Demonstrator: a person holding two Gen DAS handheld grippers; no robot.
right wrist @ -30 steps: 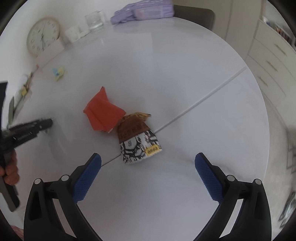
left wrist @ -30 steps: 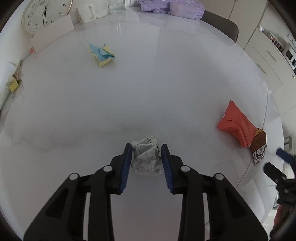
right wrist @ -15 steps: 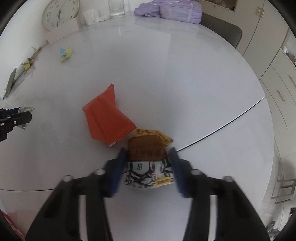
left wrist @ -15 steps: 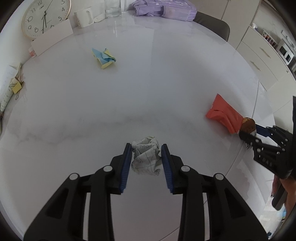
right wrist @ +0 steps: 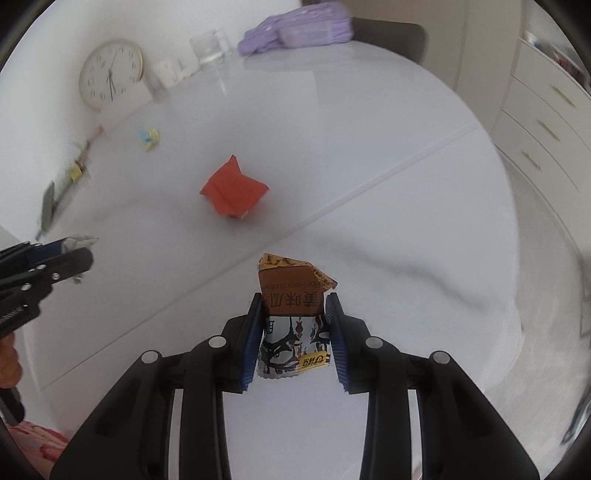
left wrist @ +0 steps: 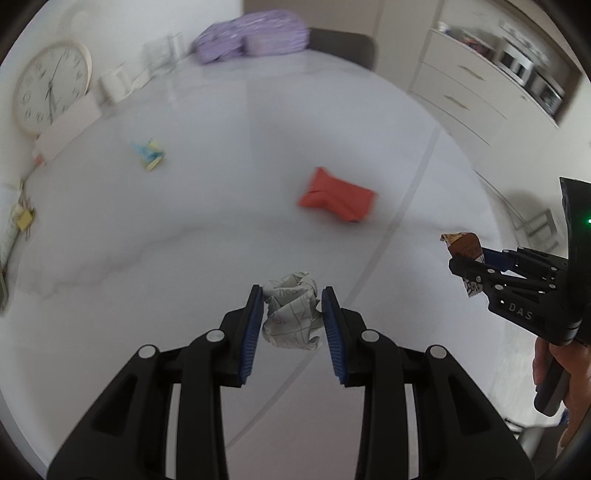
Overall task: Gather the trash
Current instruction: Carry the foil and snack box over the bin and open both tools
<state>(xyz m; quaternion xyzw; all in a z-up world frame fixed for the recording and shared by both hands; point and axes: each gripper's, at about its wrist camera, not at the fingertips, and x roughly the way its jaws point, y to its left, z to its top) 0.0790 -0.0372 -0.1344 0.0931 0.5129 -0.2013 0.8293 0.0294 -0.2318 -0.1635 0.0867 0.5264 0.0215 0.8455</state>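
Observation:
My left gripper (left wrist: 291,299) is shut on a crumpled white paper ball (left wrist: 291,317) and holds it above the white table (left wrist: 184,258). My right gripper (right wrist: 294,301) is shut on a brown and white snack wrapper (right wrist: 291,314), also lifted off the table; it shows at the right of the left wrist view (left wrist: 465,247). A red packet (left wrist: 338,199) (right wrist: 234,190) lies on the table ahead of both. A crumpled blue and yellow paper (left wrist: 149,155) (right wrist: 147,138) lies farther back on the left.
A wall clock (right wrist: 110,74), a glass (right wrist: 210,50) and a purple bag (right wrist: 295,31) stand at the table's far edge. Small yellow scraps (left wrist: 24,218) lie at the left edge. White drawers (right wrist: 546,122) stand to the right.
My right gripper came down over the snack wrapper, shut on it and lifted it. My left gripper kept hold of the paper ball and swung right, toward the red packet.

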